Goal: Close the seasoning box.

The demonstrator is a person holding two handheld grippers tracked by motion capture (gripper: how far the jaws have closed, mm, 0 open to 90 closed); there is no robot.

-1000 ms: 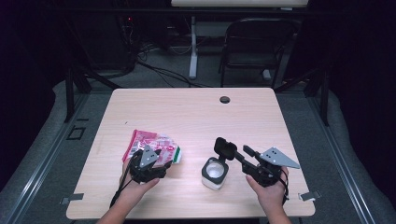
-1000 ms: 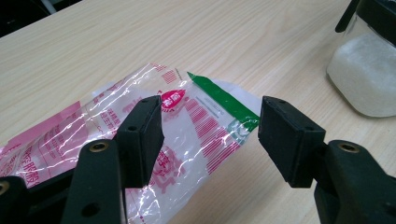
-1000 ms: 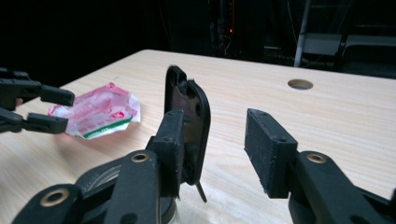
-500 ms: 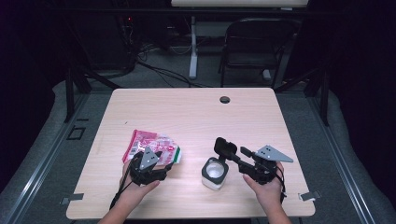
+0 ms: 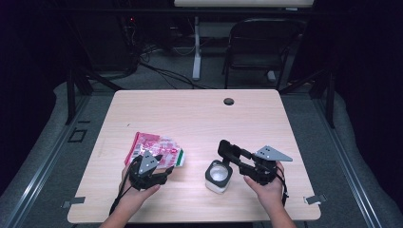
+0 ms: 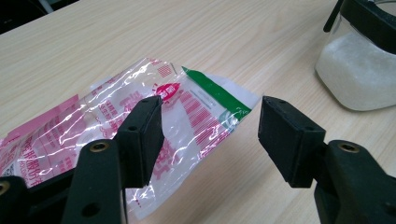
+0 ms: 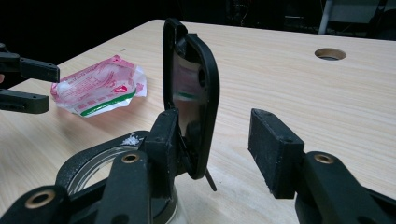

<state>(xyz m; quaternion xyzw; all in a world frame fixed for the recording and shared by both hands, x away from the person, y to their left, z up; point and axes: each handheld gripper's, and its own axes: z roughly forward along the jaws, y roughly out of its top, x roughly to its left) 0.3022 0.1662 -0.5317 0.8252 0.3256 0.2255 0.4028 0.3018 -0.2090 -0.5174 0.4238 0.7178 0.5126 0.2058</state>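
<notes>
Right claw (image 7: 210,140): spread around the jar's (image 5: 218,176) raised lid (image 7: 191,93); you have not gripped it.
Left claw (image 6: 210,135): spread over the bag (image 6: 140,116), ready to pinch it.
Desk (image 5: 199,114): carries both.

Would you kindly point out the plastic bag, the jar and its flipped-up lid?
plastic bag (image 6: 196,116): left gripper view, on its printed clear front.
jar (image 5: 218,176): high view, on its white contents.
lid (image 7: 191,93): right gripper view, on its shiny inner face.
</notes>
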